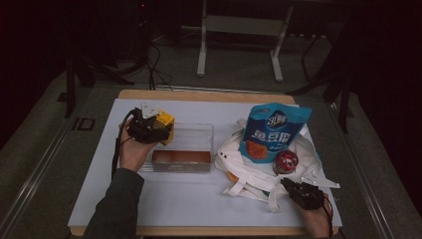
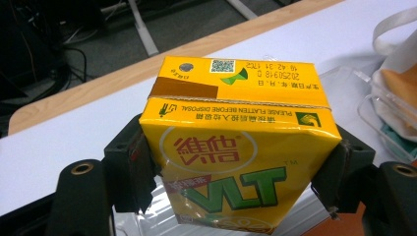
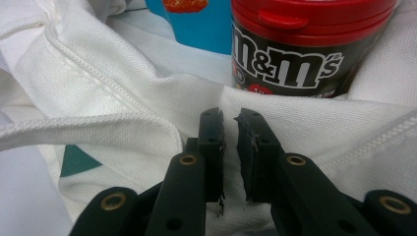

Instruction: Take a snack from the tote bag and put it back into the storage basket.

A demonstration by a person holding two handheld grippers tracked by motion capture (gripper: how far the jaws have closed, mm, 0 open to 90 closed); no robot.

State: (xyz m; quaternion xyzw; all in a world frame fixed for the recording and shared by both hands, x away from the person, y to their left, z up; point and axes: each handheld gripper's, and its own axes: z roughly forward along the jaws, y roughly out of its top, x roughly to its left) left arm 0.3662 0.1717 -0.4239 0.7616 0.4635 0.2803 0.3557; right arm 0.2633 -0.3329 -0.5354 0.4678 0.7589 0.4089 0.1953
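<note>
— Yellow cardboard is showing between the left gripper (image 2: 239, 184) jaws: it is clamping a drink carton (image 2: 236, 152) by its two side faces, the printed front facing its camera. In the high view the carton (image 1: 164, 124) is hanging over the far left corner of the clear plastic box (image 1: 191, 132), which is sitting on the white table (image 1: 99, 164).

— And the right gripper (image 3: 230, 147)?

— Its jaws are standing nearly closed with a narrow gap between them, the tips lying on the white cloth bag (image 3: 108, 88); whether they are pinching a fold of it is impossible to tell. Just beyond them a red-lidded candy jar (image 3: 300, 49) is resting in the bag (brown label, white lettering).

— Anything else in that bag?

— A blue snack pouch (image 1: 272, 132) is leaning out of its mouth, just behind the jar (image 1: 286, 162). The right gripper (image 1: 291, 186) is lying at the bag's (image 1: 249, 174) near edge.
</note>
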